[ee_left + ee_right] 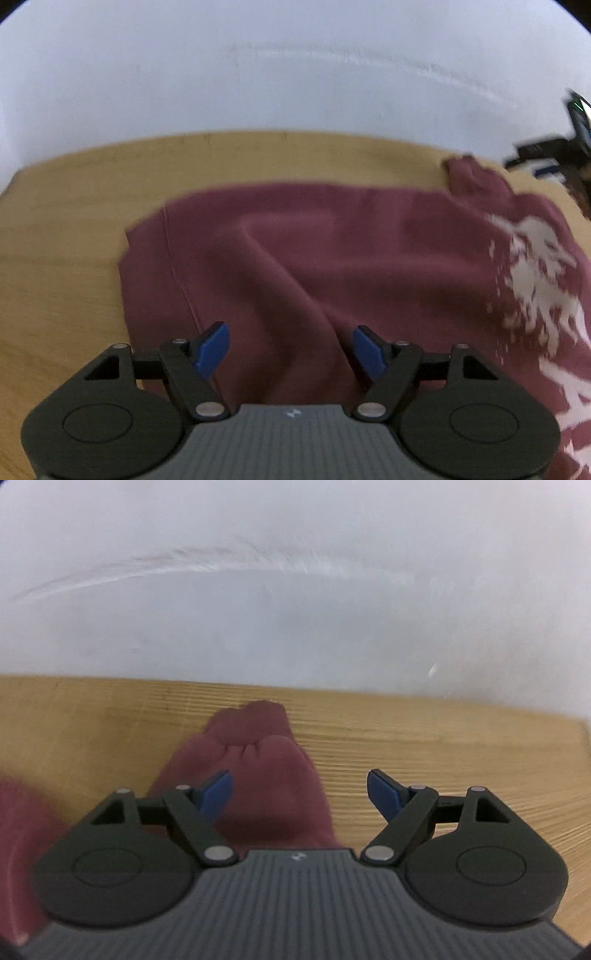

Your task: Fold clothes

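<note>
A maroon sweatshirt (332, 251) with a white print lies spread and rumpled on the wooden table (66, 229), one sleeve (255, 760) with a gathered cuff reaching toward the wall. The left gripper (290, 349) and right gripper (298, 795) both hover over it, fingers spread, pinching nothing. The blur makes it hard to judge, but the sweatshirt seems not yet folded compactly; the soft, creased fabric would need smoothing before any fold.

Legible text: none; white print (543, 269) on maroon garment (295, 258) blurred; small gripper-body emblems unreadable
</note>
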A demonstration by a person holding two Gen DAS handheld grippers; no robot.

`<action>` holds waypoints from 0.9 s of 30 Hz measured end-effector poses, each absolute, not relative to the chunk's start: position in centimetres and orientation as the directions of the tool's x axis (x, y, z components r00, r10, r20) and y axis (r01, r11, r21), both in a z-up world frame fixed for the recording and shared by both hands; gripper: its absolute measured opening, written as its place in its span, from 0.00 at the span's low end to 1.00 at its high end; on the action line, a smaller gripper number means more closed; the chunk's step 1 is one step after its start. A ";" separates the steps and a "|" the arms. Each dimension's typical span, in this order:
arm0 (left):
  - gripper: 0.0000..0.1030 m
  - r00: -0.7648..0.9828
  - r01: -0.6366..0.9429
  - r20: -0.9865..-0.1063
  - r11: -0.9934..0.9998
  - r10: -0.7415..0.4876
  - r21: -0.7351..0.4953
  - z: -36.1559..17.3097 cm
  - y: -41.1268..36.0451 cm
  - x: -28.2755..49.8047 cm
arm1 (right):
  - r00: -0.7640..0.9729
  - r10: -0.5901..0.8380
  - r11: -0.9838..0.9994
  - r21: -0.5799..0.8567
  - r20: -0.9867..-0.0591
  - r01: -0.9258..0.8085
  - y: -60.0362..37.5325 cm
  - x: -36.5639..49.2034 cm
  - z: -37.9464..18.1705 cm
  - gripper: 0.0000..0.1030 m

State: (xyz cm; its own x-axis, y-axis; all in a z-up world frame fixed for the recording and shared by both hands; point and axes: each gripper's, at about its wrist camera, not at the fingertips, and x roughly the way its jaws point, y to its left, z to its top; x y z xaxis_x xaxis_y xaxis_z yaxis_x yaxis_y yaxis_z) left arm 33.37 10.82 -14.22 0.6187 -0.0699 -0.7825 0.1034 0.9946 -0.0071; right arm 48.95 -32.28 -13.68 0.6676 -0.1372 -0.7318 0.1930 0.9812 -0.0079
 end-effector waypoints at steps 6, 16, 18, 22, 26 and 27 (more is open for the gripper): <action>0.74 0.575 0.132 -0.818 0.989 -0.020 0.069 -16.3 9.6 30.8 | 0.548 -0.140 0.990 -0.135 -0.825 0.050 -29.9 53.6 -18.8 0.79; 0.77 0.588 0.157 -0.804 0.962 0.089 0.222 -17.6 7.3 29.7 | 0.664 -0.311 0.950 -0.223 -0.680 0.217 -31.1 49.9 -15.1 0.10; 0.79 0.584 0.149 -0.808 0.967 0.084 0.208 -17.7 7.5 29.7 | 0.680 -0.474 0.880 -0.299 -0.559 0.368 -33.1 49.0 -12.2 0.10; 0.83 0.582 0.147 -0.810 0.971 0.068 0.187 -17.4 8.1 29.6 | 0.558 -0.794 0.600 -0.448 -0.239 0.662 -38.9 48.7 -7.7 0.12; 0.85 0.582 0.145 -0.810 0.972 0.066 0.183 -17.1 8.3 29.5 | 0.605 -0.686 0.722 -0.270 -0.404 0.637 -43.7 46.0 -5.3 0.39; 0.85 0.581 0.147 -0.811 0.972 0.064 0.182 -17.1 8.3 29.4 | 0.618 -0.652 0.745 -0.221 -0.439 0.629 -44.2 44.8 -5.1 0.47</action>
